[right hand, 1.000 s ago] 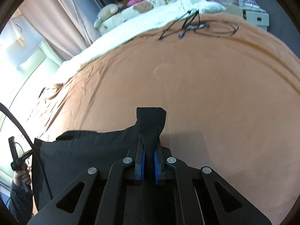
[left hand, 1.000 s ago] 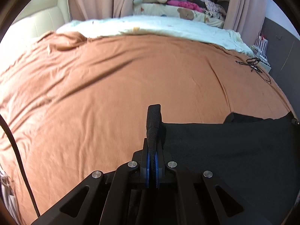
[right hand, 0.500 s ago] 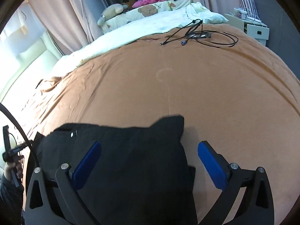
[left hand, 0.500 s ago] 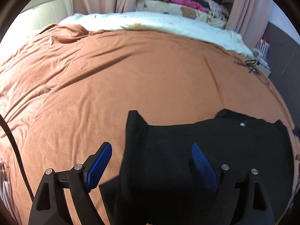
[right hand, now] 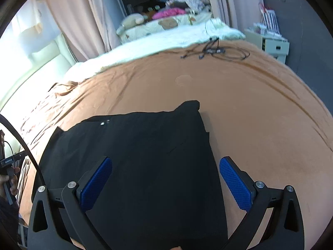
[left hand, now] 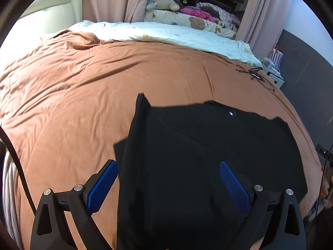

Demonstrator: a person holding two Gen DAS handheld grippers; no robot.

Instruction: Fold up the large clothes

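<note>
- The black garment (left hand: 208, 156) lay flat on the brown bedspread (left hand: 83, 95), filling the lower centre and lower right of the left wrist view and the lower centre and lower left of the right wrist view.
- Its long axis seemed to run across the frame, side to side, with one straight edge turned toward the far end of the bed; a small pointed corner stood up at each far end of that edge.
- A small pale button or tag (left hand: 231, 113) showed near that far edge.
- The left gripper (left hand: 168, 185) had just been opening; its jaws stood wide apart above the cloth, the blue pads (left hand: 102, 187) pressing on nothing.
- The right gripper (right hand: 165, 184) had also just been opening and hung spread to its widest over the garment's right edge, holding nothing.
- The garment's near edge was cut off by the bottom of both frames and by the gripper frames.
- Folds and layers were hard to read in the black cloth; what kind of garment it was I could not tell.
- A tangle of dark cables (right hand: 216, 52) lay on the bedspread in the upper right, blurred.
</note>
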